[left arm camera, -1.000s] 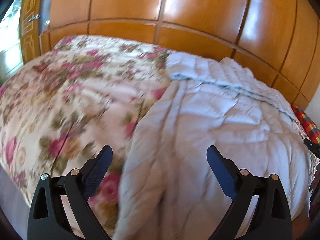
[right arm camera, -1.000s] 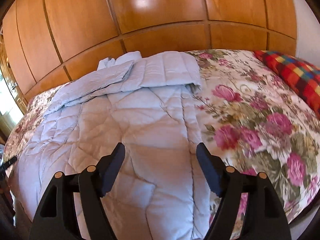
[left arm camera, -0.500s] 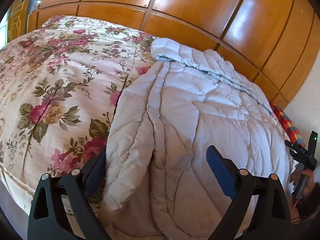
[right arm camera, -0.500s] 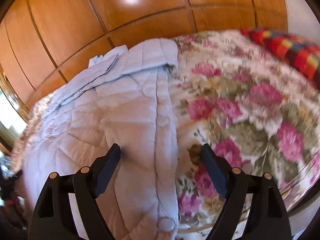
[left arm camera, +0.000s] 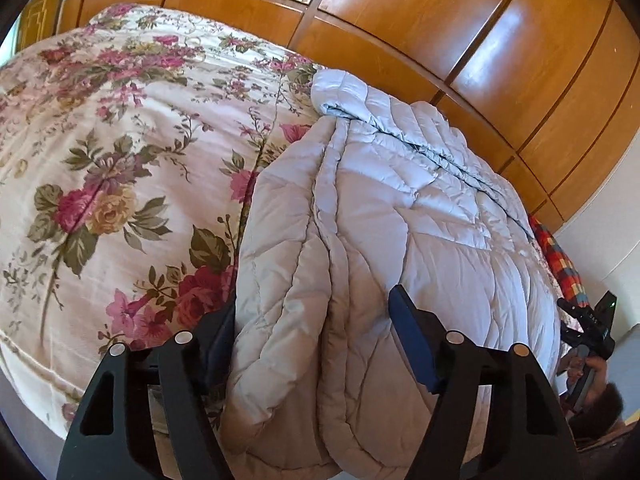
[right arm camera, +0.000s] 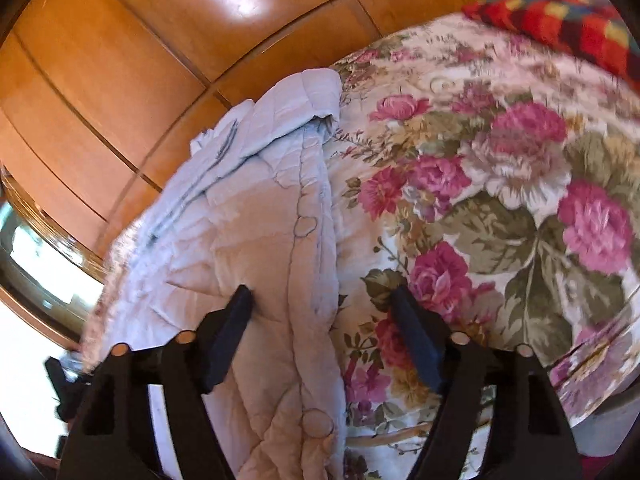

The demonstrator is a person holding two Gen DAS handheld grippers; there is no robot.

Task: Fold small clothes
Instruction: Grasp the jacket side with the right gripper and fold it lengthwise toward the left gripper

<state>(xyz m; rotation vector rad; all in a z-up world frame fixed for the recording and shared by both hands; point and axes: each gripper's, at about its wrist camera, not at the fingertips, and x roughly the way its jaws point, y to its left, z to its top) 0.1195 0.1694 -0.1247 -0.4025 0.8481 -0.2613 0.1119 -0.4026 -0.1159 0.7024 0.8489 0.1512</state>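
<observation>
A floral bedspread [left arm camera: 120,152] covers the bed, pink roses and green leaves on cream. Behind it runs a glossy wooden wardrobe [left arm camera: 440,20] with panelled doors. A red checked blanket [right arm camera: 560,20] lies at the bed's far corner. Bright window light [right arm camera: 36,256] shows at one side.

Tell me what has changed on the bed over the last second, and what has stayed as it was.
Both grippers came down to the near hem of the grey quilted jacket. The left gripper now straddles its left edge, the right gripper its right edge, each with jaws closing around the padded fabric, not yet pinching it. Unchanged: the jacket lies spread on the floral bedspread, the plaid pillow beyond.
</observation>
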